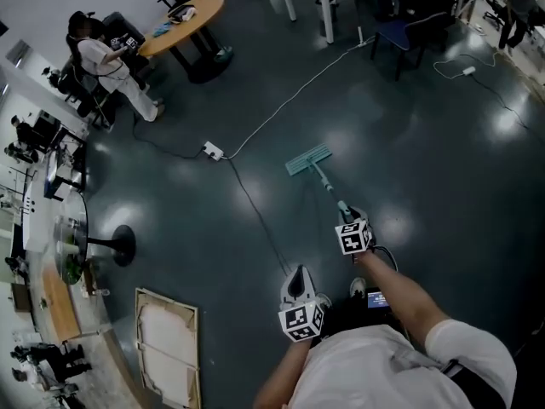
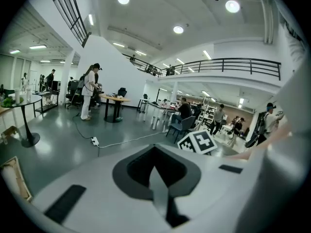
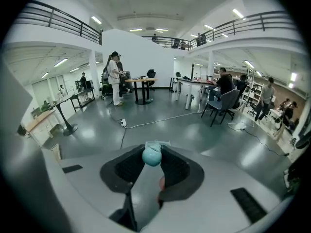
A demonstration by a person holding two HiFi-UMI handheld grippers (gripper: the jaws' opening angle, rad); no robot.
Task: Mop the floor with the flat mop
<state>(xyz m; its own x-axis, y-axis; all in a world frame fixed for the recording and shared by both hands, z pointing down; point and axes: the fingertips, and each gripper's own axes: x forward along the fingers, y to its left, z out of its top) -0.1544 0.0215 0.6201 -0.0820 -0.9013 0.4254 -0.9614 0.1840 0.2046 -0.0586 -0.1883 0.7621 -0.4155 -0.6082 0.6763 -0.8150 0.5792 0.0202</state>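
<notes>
Right tongs (image 3: 151, 165): closed on the handle (image 1: 327, 186) of the flat mop (image 1: 308, 159), near the handle's upper end. Left tongs (image 1: 298, 284): jaws together, nothing held, close to the body and apart from the handle. Flat mop — teal head flat on the dark floor (image 1: 443, 160) ahead of the person, pole slanting back into the grip. Handling, judged: light, stiff pole, smooth enough to twist in a single grip — a second hold lower down would steady it. Right forearm (image 1: 398, 290) reaches forward and down; left arm (image 1: 279, 380) bent, tucked in.
</notes>
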